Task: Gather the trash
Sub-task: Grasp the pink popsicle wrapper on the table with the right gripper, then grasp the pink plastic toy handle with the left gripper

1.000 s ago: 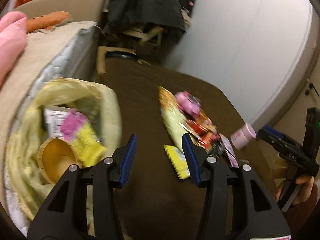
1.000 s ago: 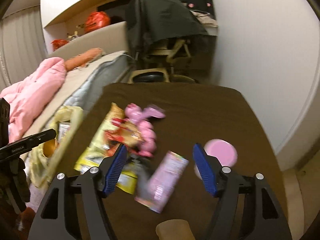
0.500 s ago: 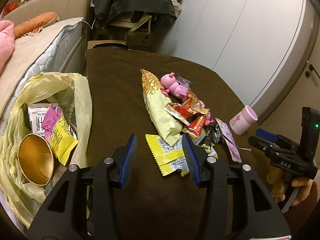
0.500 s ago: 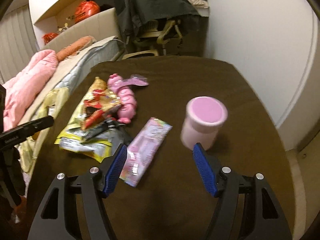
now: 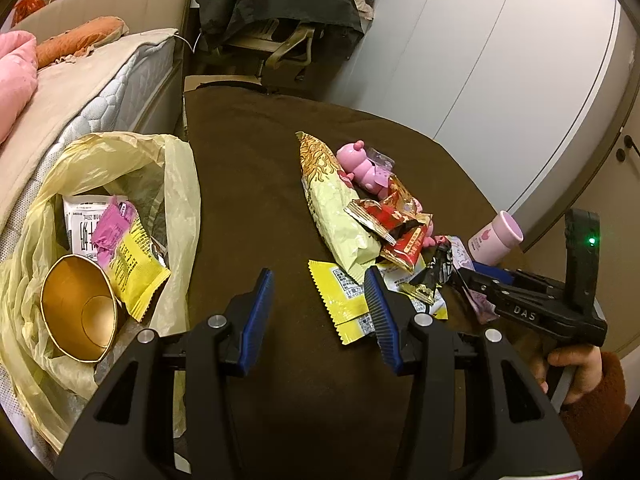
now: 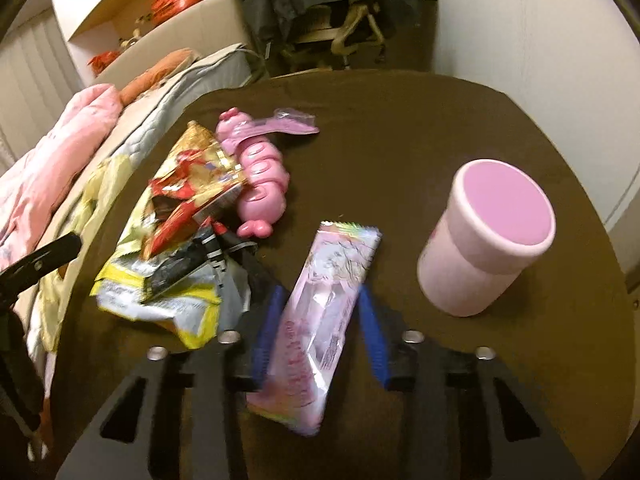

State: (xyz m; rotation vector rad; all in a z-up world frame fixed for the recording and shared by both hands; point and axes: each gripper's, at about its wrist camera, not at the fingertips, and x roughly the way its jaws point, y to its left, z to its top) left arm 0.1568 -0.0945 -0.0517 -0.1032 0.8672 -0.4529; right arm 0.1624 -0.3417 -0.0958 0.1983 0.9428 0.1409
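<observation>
A pile of snack wrappers [image 5: 360, 220] lies on the brown table [image 5: 248, 168], with a pink toy [image 5: 362, 168] beside it. A yellow trash bag [image 5: 176, 184] at the table's left edge holds a gold paper cup [image 5: 76, 308] and wrappers. My left gripper [image 5: 320, 304] is open above a yellow wrapper [image 5: 344, 300]. My right gripper [image 6: 320, 320] is open, its jaws on either side of a pink wrapper [image 6: 328, 304] lying on the table [image 6: 400, 128]. It also shows in the left wrist view [image 5: 472, 280].
A pink cup [image 6: 488, 236] stands upright to the right of the pink wrapper. A bed [image 5: 80, 88] with a pink blanket [image 6: 60, 152] runs along the table's left. A chair draped in dark cloth [image 5: 280, 8] stands behind the table. A white wall [image 5: 500, 60] is at the right.
My right gripper has moved forward and down so its jaws straddle the pink wrapper, and they have narrowed. My left gripper has swung from the bag toward the wrapper pile.
</observation>
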